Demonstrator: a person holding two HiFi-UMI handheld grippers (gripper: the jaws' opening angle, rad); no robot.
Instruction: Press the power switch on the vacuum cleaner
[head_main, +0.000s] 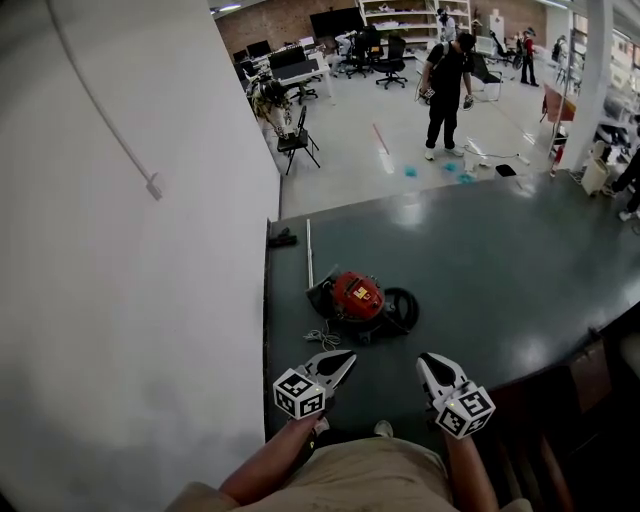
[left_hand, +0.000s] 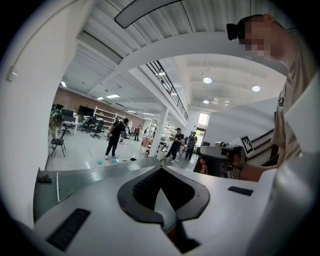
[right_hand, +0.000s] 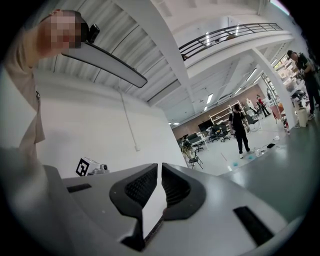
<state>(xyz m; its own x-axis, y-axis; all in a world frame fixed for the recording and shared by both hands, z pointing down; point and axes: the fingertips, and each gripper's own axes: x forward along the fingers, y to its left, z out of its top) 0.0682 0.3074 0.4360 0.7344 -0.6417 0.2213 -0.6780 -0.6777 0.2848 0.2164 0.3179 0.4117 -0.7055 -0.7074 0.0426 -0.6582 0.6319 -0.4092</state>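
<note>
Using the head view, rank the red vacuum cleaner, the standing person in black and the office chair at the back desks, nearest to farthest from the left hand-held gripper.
From the left hand-held gripper:
1. Red vacuum cleaner, on the dark floor just ahead.
2. Person in black, standing on the light floor, ahead and to the right.
3. Office chair, farthest, by the desks at the back.

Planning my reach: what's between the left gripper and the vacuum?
In the head view, a loose white cord lies between left gripper and vacuum.
</note>
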